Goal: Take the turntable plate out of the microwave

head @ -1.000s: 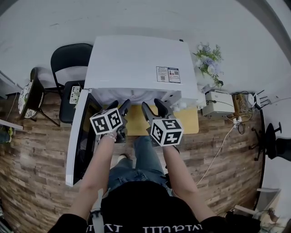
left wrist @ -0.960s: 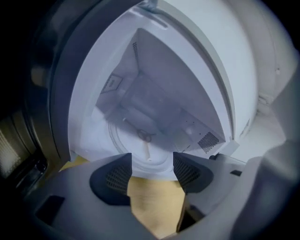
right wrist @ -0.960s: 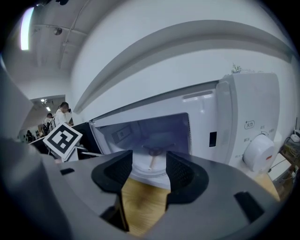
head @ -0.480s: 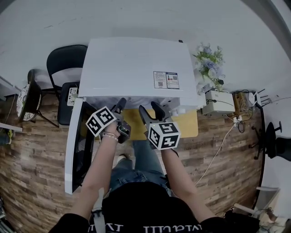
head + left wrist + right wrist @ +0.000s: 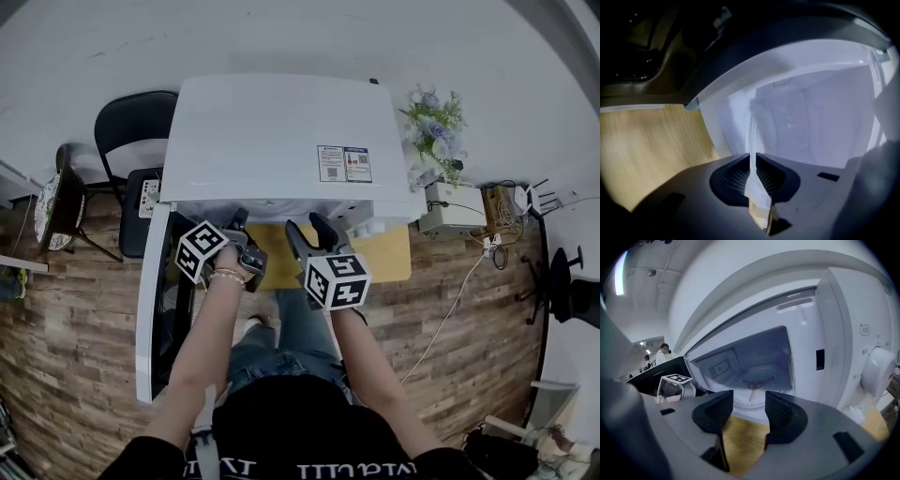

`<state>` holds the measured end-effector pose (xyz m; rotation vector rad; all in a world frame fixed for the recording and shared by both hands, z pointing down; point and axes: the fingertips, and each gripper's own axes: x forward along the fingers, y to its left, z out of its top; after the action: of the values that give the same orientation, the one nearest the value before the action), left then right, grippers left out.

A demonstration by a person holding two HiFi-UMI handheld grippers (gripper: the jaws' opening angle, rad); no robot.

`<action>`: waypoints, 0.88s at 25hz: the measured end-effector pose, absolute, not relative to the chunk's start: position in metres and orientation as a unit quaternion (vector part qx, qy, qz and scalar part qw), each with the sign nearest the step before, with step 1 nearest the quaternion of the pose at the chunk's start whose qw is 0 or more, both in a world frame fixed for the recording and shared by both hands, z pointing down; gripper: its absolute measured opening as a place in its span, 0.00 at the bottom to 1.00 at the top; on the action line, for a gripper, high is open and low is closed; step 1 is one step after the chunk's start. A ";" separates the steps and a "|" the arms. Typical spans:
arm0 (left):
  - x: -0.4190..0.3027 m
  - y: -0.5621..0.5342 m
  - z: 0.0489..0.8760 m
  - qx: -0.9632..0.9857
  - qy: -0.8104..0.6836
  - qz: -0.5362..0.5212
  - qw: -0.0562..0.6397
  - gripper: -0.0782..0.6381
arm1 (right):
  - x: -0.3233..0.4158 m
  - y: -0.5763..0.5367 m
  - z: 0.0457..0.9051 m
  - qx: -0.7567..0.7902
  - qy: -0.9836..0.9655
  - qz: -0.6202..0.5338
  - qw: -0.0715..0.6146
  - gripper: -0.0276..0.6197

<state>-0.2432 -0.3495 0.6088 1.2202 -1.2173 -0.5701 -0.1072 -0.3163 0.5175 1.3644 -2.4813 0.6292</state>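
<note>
We are closing the jaws of the left gripper (image 5: 753,159) on the rim of the turntable plate (image 5: 751,126). Its thin glass edge is running straight between the ribbed pads while the plate is sitting inside the microwave (image 5: 281,131). The right gripper (image 5: 749,397) is hovering at the opening, above the wooden table (image 5: 740,446), with its jaws spread and nothing between them. We are judging that the pinch should seat deep on the rim before any lift. The free gripper should then be steadying the far edge as the plate is sliding out past the open door (image 5: 150,309).
</note>
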 end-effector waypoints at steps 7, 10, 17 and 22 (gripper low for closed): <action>-0.244 -0.348 0.608 0.523 -0.542 -0.242 0.612 0.15 | -0.115 -0.317 0.535 0.461 -0.841 0.262 0.110 0.38; -0.241 -0.347 0.602 0.525 -0.541 -0.247 0.609 0.15 | -0.117 -0.320 0.547 0.454 -0.835 0.294 0.101 0.38; -0.238 -0.344 0.594 0.532 -0.539 -0.245 0.605 0.15 | -0.119 -0.332 0.578 0.440 -0.795 0.415 0.029 0.36; -0.235 -0.339 0.592 0.537 -0.537 -0.241 0.604 0.15 | -0.122 -0.346 0.584 0.423 -0.758 0.493 -0.057 0.33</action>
<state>-0.2346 -0.3386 0.5918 1.2439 -1.2432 -0.5586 -0.1225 -0.3457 0.5844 1.3810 -2.4729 1.6063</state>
